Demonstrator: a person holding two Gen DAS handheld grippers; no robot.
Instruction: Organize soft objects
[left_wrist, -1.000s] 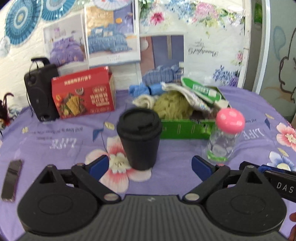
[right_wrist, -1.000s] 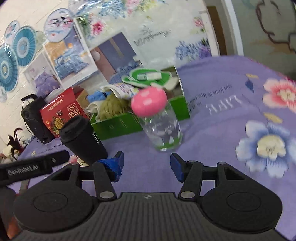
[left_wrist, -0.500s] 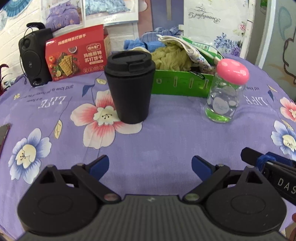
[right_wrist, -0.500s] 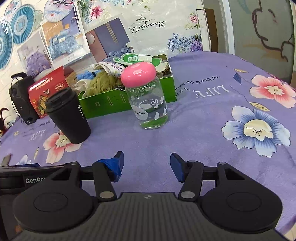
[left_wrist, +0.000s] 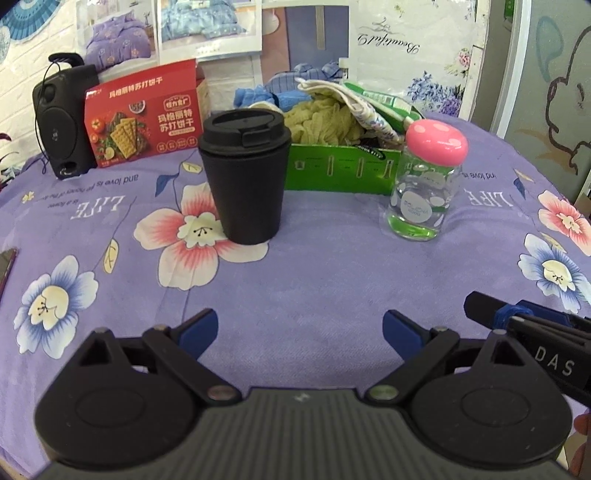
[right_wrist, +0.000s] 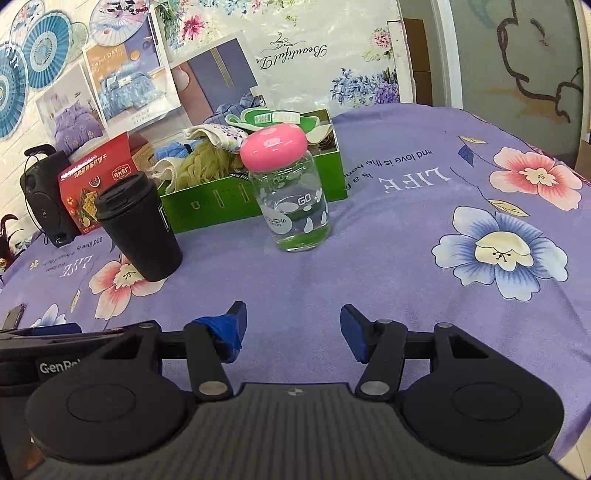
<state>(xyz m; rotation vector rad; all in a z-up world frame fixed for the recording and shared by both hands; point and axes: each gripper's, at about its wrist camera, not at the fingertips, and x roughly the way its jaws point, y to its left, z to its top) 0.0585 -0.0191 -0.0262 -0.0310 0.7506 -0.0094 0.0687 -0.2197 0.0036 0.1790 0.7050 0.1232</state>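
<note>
Soft cloths (left_wrist: 325, 118) fill the green box (left_wrist: 340, 170); both tongs (left_wrist: 299, 328) (right_wrist: 291, 325) gape empty over bare tablecloth (left_wrist: 314, 280)

Bright, even indoor light is filling both views, and no single source is showing itself. Ahead of the left tongs (left_wrist: 297, 328) the black cup (left_wrist: 245, 177) is casting only a faint, soft shadow on the surface (left_wrist: 325, 280). Beyond the right tongs (right_wrist: 291, 326) the pink lid (right_wrist: 274, 146) is carrying a dull sheen, and the clear jar (right_wrist: 297, 214) below it is catching small glints. Fisheye distortion is bowing the surface and the wall posters (right_wrist: 122, 85) toward the edges (corners are going dark). Everything is staying fairly sharp, with slight softness far out at the rim.
</note>
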